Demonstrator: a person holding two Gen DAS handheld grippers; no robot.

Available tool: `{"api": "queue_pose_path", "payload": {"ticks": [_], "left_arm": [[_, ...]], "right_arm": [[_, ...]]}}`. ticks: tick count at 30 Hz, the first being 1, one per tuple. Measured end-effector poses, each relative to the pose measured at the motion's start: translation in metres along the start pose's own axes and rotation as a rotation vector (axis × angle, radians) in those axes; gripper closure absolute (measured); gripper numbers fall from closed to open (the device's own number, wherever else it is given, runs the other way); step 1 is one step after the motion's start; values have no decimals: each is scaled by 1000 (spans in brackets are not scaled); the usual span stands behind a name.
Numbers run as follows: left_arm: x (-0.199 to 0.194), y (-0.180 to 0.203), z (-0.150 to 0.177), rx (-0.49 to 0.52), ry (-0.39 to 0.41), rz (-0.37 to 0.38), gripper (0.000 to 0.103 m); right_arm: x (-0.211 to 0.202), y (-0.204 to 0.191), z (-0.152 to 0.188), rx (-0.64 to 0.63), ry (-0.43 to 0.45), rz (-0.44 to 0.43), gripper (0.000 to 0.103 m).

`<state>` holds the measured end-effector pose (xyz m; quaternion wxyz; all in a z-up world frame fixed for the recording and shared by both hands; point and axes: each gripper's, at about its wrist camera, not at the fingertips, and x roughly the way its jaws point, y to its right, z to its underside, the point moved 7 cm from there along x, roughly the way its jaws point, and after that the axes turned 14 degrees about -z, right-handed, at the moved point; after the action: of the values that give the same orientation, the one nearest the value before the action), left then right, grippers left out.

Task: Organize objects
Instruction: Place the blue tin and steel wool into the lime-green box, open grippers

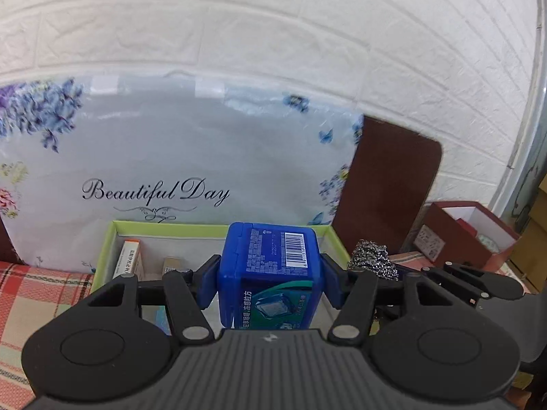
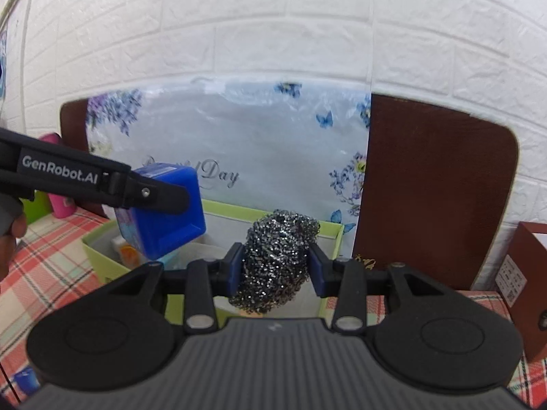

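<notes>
Brick-patterned white wall [image 1: 307,34] stands behind a floral "Beautiful Day" bag [image 1: 191,157] and a green-rimmed box [image 1: 102,256] on checked cloth [image 1: 30,294]. Above the box, the left gripper [image 1: 270,273] clamps a blue container [image 1: 270,263]; beside it the right gripper [image 2: 276,266] squeezes a steel wool scrubber [image 2: 277,259].

You hold a blue plastic box [image 1: 270,273] with a barcode label on its upturned face, tilted, above the near left part of the green-rimmed open box [image 1: 171,228]. To its right you hold a steel wool scourer [image 2: 275,259], a grey glittering wad, raised over the same box's right side.
</notes>
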<state>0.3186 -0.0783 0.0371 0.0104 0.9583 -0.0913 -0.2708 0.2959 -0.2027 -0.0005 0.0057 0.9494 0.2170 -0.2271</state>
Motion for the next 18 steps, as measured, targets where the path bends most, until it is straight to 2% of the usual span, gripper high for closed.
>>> {"api": "queue_pose_path", "payload": {"ticks": [4,5,6,7,8,9,15,18], "left_arm": [[28,-7,7,4,-31,-20,40],[32,-9,9,-6,-21,-26,35],[32,-12,11,-15,-4,-50,17],[31,-16,13,-18,12,-91,6],[29,-20,14,-10,30,-129,5],[28,-22,14,2,38,-145,5],[14,-36,12,-66,32,-148,5],[-2,-32,8,-67,50,-148,5]], "right_arm": [[28,7,8,4,-34,-12,60],[34,7,10,-2,-41,-28,54],[38,6,13,-6,-49,-44,38],[41,6,14,-9,-44,-46,28],[41,5,16,-20,-33,-47,10],[41,4,17,-36,-19,-46,1],[25,0,19,-51,0,-26,0],[7,-4,14,-40,25,-22,0]]}}
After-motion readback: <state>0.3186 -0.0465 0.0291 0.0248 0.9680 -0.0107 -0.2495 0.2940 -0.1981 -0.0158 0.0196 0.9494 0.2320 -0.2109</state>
